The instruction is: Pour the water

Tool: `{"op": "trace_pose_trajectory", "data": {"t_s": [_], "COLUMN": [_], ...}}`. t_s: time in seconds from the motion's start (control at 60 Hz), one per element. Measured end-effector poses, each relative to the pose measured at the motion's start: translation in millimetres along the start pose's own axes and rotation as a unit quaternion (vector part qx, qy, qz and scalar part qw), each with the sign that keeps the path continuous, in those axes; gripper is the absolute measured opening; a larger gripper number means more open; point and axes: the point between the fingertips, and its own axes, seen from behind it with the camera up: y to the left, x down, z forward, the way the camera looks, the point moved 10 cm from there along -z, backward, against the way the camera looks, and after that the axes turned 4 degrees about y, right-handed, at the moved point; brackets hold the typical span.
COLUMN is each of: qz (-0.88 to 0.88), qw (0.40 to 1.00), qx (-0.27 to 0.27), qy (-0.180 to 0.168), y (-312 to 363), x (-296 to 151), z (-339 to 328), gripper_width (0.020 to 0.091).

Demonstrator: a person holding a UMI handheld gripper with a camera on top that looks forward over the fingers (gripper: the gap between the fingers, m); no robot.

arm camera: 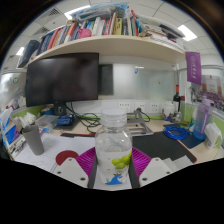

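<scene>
A clear plastic water bottle [113, 150] with a white cap and a green and blue label stands upright between my fingers. My gripper [113, 172] is shut on the bottle, with both magenta pads [84, 162] pressed against its sides. The bottle is held above the desk [160, 147]. A grey cup [33, 137] stands on the desk off to the left, well beyond the left finger.
A dark monitor [63, 78] stands behind the desk on the left, under a shelf of books [100, 27]. A dark mat [163, 148] lies to the right. Blue cables [180, 132] and a bottle [179, 102] sit at the far right.
</scene>
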Motion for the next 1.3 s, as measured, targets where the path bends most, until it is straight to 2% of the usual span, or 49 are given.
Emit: {"op": "trace_pose_trajectory", "data": {"t_s": [0.1, 0.283, 0.45, 0.567, 0.75, 0.883, 1.1, 1.3], "qz": [0.007, -0.005, -0.020, -0.064, -0.231, -0.401, -0.636, -0.752], "qw": [1.000, 1.000, 1.000, 0.998, 0.972, 0.914, 0.771, 0.659], "qx": [-0.004, 0.001, 0.012, 0.022, 0.027, 0.027, 0.014, 0.011], "qy": [-0.008, -0.001, 0.008, 0.007, 0.041, 0.054, 0.040, 0.029], "y": [-1, 1, 6, 20, 67, 111, 165, 191], "x": [1, -1, -5, -30, -70, -86, -97, -102], "z": [0, 1, 3, 0, 11, 25, 42, 49], "gripper_width": [0.0475, 0.0387, 0.0384, 0.0383, 0.0384, 0.0384, 0.0384, 0.0384]}}
